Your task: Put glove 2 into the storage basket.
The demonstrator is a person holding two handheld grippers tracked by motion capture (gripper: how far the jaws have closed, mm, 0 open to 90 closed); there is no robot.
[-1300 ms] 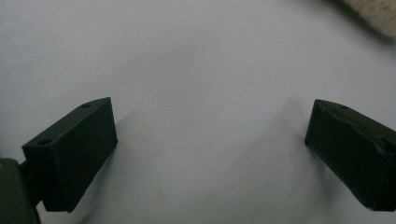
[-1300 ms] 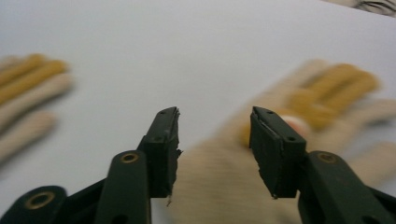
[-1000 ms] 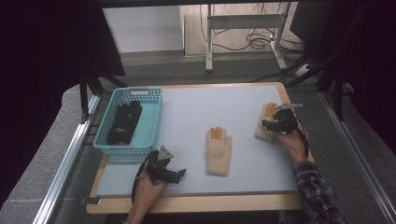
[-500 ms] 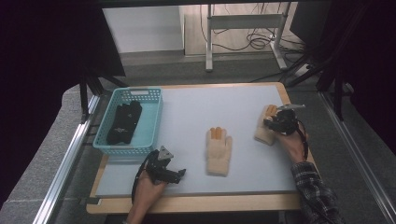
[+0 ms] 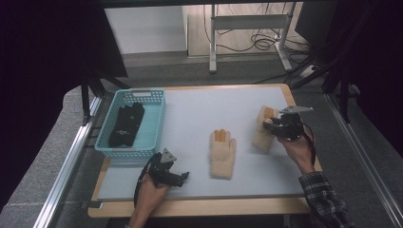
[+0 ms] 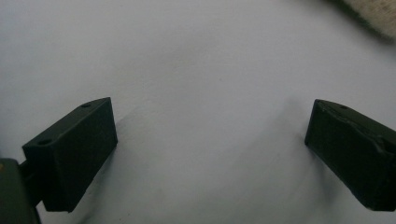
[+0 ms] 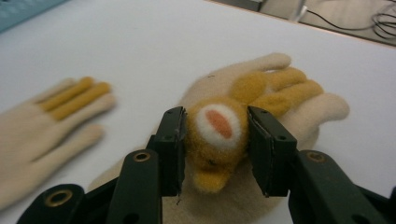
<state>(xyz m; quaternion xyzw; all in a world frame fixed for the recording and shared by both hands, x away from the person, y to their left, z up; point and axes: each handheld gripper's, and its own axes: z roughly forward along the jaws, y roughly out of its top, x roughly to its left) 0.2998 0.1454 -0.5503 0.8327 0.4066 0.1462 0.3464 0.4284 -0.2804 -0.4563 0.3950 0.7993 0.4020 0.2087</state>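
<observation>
Two cream woolly gloves with orange fingers lie on the white table top (image 5: 199, 114). The middle glove (image 5: 222, 153) lies flat, and I also see it at the left of the right gripper view (image 7: 42, 126). The right glove (image 5: 262, 135) (image 7: 289, 91) has a raised orange patch with a white and orange oval. My right gripper (image 5: 269, 124) (image 7: 215, 128) is shut on that patch. Near the front edge, my left gripper (image 5: 182, 176) (image 6: 210, 135) rests open over bare table, with a corner of a cream glove (image 6: 373, 14) at its view's top right.
A blue plastic basket (image 5: 154, 124) holding black gloves (image 5: 126, 124) stands at the table's left. The wooden table edge (image 5: 199, 206) runs along the front. Metal rails flank both sides, and a desk frame with cables stands beyond the far edge.
My right gripper has drawn slightly nearer with the right glove's patch in it, and the glove has shifted a little. The left gripper has not moved.
</observation>
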